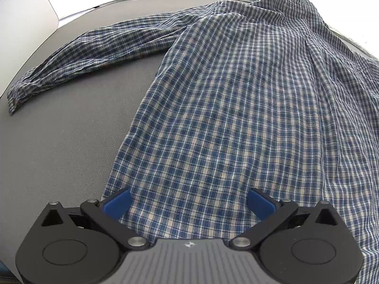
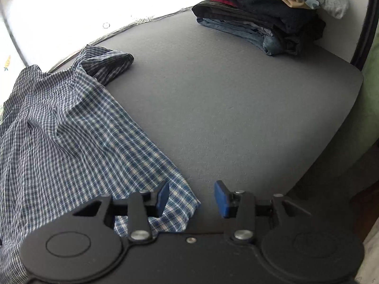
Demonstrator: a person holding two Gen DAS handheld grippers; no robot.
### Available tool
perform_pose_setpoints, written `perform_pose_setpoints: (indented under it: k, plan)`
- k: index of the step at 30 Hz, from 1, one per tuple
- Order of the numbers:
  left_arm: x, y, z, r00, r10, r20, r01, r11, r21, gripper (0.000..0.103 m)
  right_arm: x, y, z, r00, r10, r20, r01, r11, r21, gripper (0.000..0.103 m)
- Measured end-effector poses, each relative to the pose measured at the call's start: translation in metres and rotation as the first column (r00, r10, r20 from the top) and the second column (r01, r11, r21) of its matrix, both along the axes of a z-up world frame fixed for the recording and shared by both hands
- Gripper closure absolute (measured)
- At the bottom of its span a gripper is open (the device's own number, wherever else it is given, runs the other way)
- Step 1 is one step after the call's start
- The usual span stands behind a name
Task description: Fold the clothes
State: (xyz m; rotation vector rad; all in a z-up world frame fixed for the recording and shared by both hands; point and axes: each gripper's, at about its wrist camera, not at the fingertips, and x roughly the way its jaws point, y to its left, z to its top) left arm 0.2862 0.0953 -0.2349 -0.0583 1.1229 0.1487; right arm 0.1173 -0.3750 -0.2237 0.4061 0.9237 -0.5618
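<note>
A blue, white and beige checked shirt lies spread back-up on the grey table. One long sleeve stretches out to the left. My left gripper is open above the shirt's near hem, its blue pads wide apart and holding nothing. In the right wrist view the same shirt covers the left side, with its other sleeve bunched at the far edge. My right gripper is open over the shirt's near right hem corner, with nothing between its pads.
A stack of folded clothes stands at the far right corner of the table. The table's right edge drops off beside a dark post. A white wall panel stands at the far left.
</note>
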Motion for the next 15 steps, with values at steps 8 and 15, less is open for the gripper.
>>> perform_pose_setpoints:
  k: [8,15]
  plan:
    - [-0.001,0.0,0.0,1.0,0.006,0.009,-0.006,1.0,0.001,0.0,0.004,-0.003,-0.014,0.995,0.103,0.002,-0.103,0.99,0.1,0.1]
    - [-0.001,-0.001,0.0,1.0,0.008,0.013,-0.008,1.0,0.001,0.0,0.003,-0.009,-0.022,0.995,0.066,-0.074,-0.055,0.989,0.138,0.1]
